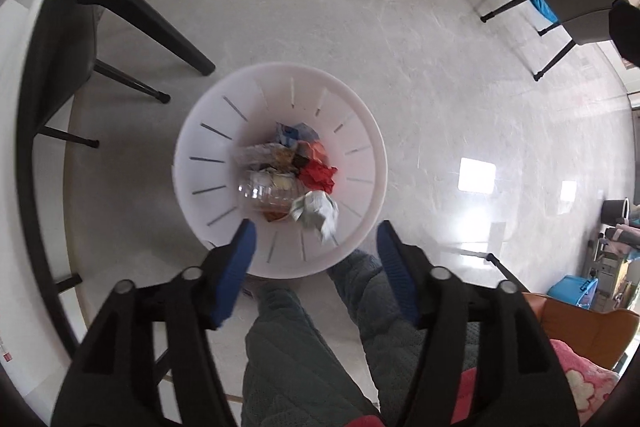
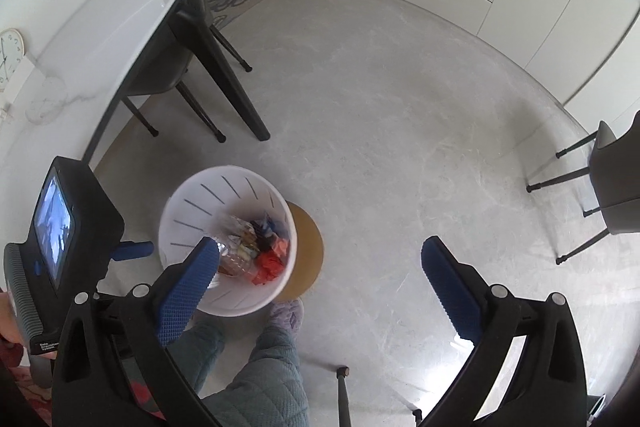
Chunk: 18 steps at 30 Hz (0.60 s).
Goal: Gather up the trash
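On the grey stone-look floor, beside the marble-topped desk, stands a round white plastic bin with slotted walls. Inside lie a clear crinkled plastic bottle, red crumpled paper, blue and orange wrappers and a crumpled silvery-white wrapper, this last blurred near the inner wall. The left tool points straight down over the bin's near rim; its blue ribbed fingers stand partly apart, released, nothing between them. The right tool tilts steeply downward beside the bin, spread wide and empty. A round brown mat lies under the bin. The person's quilted green trouser legs and slippers stand just beside it.
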{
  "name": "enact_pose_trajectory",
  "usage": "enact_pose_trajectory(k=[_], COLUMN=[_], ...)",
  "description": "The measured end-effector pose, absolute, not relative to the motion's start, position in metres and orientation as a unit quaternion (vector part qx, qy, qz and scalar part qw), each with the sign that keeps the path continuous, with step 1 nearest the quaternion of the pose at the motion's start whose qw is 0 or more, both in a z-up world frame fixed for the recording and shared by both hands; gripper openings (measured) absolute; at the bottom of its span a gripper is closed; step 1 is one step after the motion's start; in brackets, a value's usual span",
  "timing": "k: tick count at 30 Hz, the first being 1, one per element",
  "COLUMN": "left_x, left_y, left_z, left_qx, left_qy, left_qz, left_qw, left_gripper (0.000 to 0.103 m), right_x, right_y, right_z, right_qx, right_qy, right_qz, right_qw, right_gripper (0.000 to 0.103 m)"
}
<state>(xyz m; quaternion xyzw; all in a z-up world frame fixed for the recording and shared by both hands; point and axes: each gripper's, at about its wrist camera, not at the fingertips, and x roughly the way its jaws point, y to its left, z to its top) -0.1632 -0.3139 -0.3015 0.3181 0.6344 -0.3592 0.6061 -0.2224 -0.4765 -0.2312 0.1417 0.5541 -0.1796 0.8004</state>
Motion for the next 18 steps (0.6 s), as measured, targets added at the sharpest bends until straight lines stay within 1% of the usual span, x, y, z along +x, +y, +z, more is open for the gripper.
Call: enact_pose_trajectory(k=[1,4,10,14,18], left_x=[-0.168,-0.176,-0.162,-0.153,-0.151], left_y=[-0.315,-0.316,-0.312,-0.307,-0.307], left_z=[-0.301,-0.294,-0.242,-0.216,-0.213], left_qx=[0.315,0.306,0.279,0.257,0.264], left_qy=[0.634,0.626,0.592,0.579,0.571], left_qz=[-0.362,-0.371,-0.366,-0.367,-0.363], left_qw=[0.607,0.614,0.661,0.681,0.688], left_gripper=[0.073,0.084,0.095,0.095,0.095], right_x=[-0.224,-0.229,-0.227,-0.219,-0.213], right_y=[-0.478,-0.48,-0.479,-0.479,-0.475], right_z=[-0.234,-0.241,-0.236,-0.228,-0.223], right_qx=[0.142,0.148,0.15,0.155,0.15], right_qy=[0.556,0.561,0.549,0.537,0.533], right_qz=[-0.181,-0.181,-0.179,-0.175,-0.171], right_qw=[0.798,0.794,0.802,0.81,0.815], right_gripper=[0.1,0.1,0.1,0.1,0.1])
